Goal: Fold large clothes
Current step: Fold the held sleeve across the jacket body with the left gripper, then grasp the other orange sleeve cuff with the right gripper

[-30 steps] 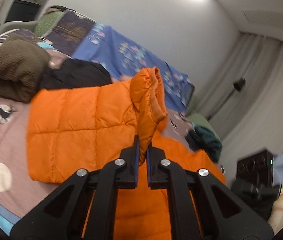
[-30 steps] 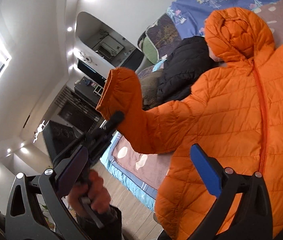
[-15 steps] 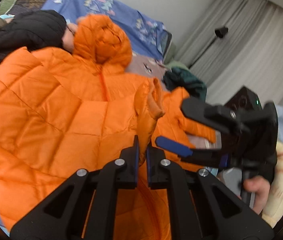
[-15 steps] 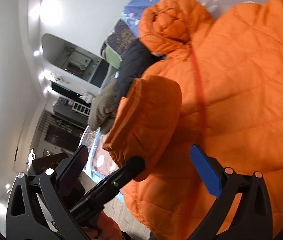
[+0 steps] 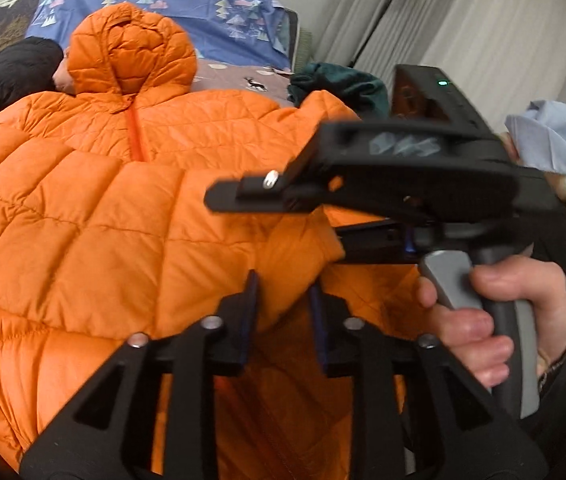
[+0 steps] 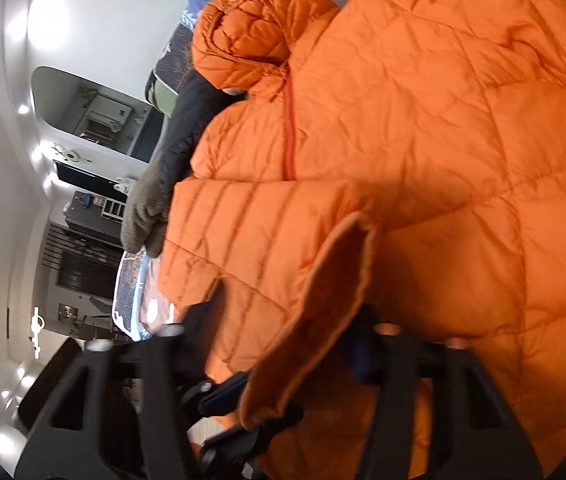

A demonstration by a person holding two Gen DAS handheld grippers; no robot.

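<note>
An orange hooded puffer jacket lies front up on the bed, hood toward the headboard; it also fills the right wrist view. Its sleeve is folded across the chest. My left gripper has its jaws parted with the sleeve cuff lying loose between them. My right gripper is open just over the same cuff; in the left wrist view it crosses from the right, held by a hand.
A black jacket and a brown garment lie left of the hood. A dark green garment lies at the right. Blue patterned bedding covers the headboard end. Curtains and a floor lamp stand beyond.
The left gripper carried the sleeve across onto the jacket's chest and its jaws have opened. The right gripper has moved in close over the cuff.
</note>
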